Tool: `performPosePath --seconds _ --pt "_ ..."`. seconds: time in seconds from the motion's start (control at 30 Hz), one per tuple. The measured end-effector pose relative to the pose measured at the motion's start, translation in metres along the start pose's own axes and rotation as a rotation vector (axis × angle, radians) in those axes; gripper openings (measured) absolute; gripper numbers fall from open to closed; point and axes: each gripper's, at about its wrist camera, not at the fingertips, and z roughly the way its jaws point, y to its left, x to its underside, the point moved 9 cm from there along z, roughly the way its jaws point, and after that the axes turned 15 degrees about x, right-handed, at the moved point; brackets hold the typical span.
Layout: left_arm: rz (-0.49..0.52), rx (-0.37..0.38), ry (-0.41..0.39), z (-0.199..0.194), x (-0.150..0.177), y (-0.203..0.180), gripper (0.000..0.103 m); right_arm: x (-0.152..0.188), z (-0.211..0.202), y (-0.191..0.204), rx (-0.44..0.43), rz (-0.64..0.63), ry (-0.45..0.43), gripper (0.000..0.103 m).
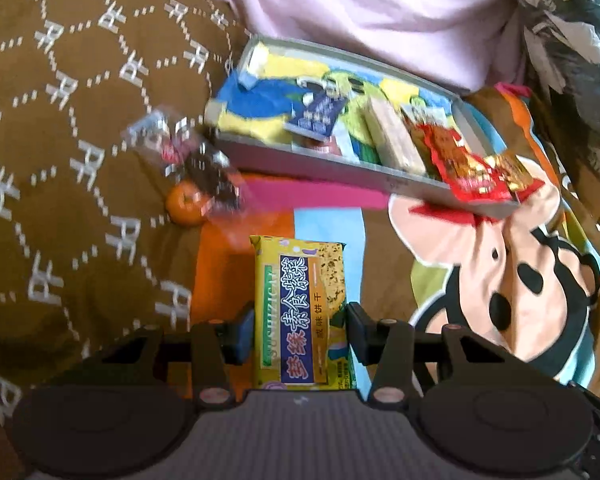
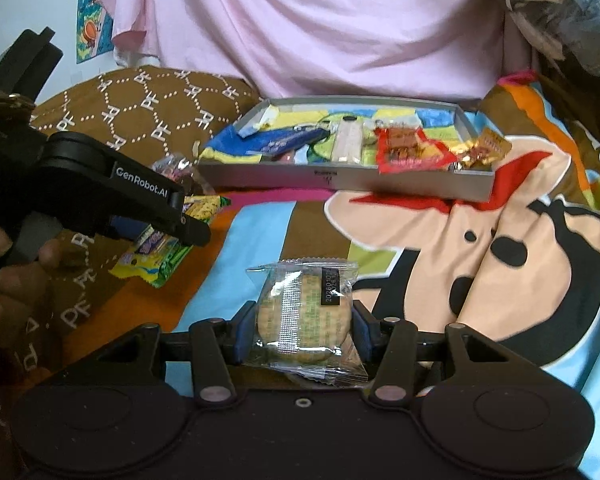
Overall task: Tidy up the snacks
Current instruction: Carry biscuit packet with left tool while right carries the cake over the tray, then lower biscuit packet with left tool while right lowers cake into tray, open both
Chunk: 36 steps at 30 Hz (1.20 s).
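Note:
My left gripper (image 1: 300, 332) is shut on a yellow cracker packet (image 1: 302, 304) with blue lettering, held above the bed. It also shows in the right wrist view (image 2: 172, 224), with the packet (image 2: 156, 252) in it. My right gripper (image 2: 302, 334) is shut on a clear-wrapped round biscuit (image 2: 302, 316). A grey tray (image 2: 284, 176) lies ahead on the cartoon bedsheet, also in the left wrist view (image 1: 300, 166). It holds a blue packet (image 2: 288, 140), a pale bar (image 2: 348, 142) and a red packet (image 2: 410, 150).
A brown patterned pillow (image 1: 72, 120) lies at the left. A small orange (image 1: 186, 204) and a clear dark-filled packet (image 1: 192, 160) sit beside the tray's left end. A gold packet (image 2: 486, 148) rests on the tray's right rim. Pink cloth (image 2: 320, 24) hangs behind.

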Motion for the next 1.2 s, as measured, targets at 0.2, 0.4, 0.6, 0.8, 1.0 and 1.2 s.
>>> performPosePath --seconds 0.2,0.4,0.6,0.8,1.0,1.2 --pt "0.034 -0.016 -0.050 0.002 -0.037 -0.001 0.051 -0.019 0.004 -0.005 -0.008 -0.016 -0.028 0.050" --pt "0.095 -0.018 -0.102 0.008 -0.074 -0.006 0.051 -0.039 0.008 -0.009 -0.019 -0.040 -0.055 0.050" --pt "0.157 -0.020 -0.129 0.015 -0.107 -0.004 0.051 -0.067 0.028 -0.013 -0.025 -0.069 -0.081 0.050" --pt "0.175 0.017 -0.169 0.022 -0.147 0.006 0.051 -0.119 0.063 0.003 -0.054 -0.143 -0.133 0.050" --pt "0.223 0.045 -0.175 0.044 -0.173 0.011 0.051 -0.171 0.110 0.020 -0.040 -0.072 -0.173 0.050" --pt "0.182 0.064 -0.130 0.067 -0.178 0.030 0.051 -0.175 0.161 0.033 -0.001 -0.088 -0.128 0.050"
